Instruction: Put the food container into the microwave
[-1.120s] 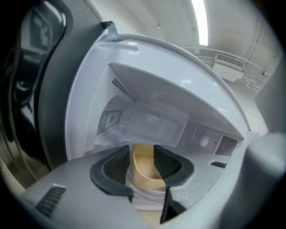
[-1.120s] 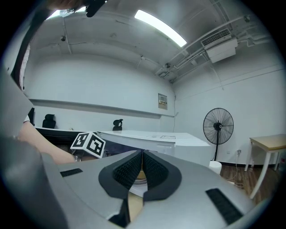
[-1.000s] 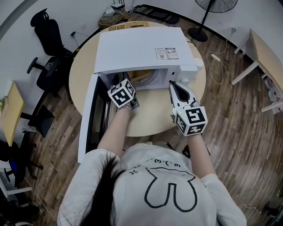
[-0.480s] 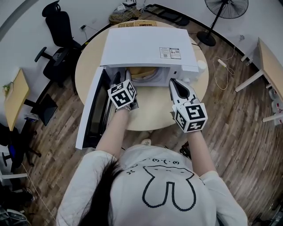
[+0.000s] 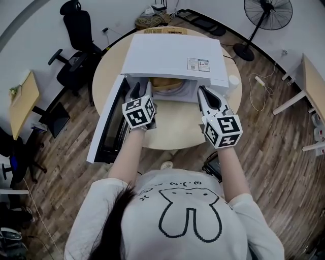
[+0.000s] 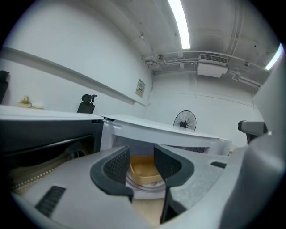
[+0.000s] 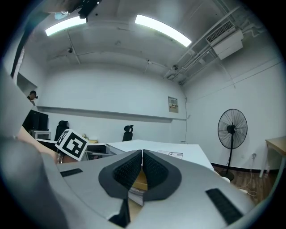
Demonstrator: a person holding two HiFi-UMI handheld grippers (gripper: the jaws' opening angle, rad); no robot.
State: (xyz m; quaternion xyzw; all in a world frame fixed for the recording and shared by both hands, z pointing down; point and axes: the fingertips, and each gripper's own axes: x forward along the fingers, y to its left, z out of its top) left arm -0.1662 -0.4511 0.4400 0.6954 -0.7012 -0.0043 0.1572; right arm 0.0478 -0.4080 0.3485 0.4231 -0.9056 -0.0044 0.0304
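The tan food container (image 5: pixel 164 83) sits inside the white microwave (image 5: pixel 172 56), on its turntable; the microwave's door (image 5: pixel 105 127) is swung open to the left. In the left gripper view the container (image 6: pixel 144 171) shows through the gap of my left gripper (image 6: pixel 141 163), which is open and holds nothing. That left gripper (image 5: pixel 139 92) hovers just in front of the cavity's left side. My right gripper (image 5: pixel 202 91) is at the cavity's right edge, near the control panel. Its jaws are shut with nothing between them (image 7: pixel 142 155).
The microwave stands on a round wooden table (image 5: pixel 175 131). A white cup (image 5: pixel 233 81) is by the microwave's right side. Black office chairs (image 5: pixel 76 35) stand at the left, a floor fan (image 5: pixel 266 12) at the far right, and side desks at both edges.
The head view has drifted a little. Both grippers stay in front of the open microwave, and the container stays inside it.
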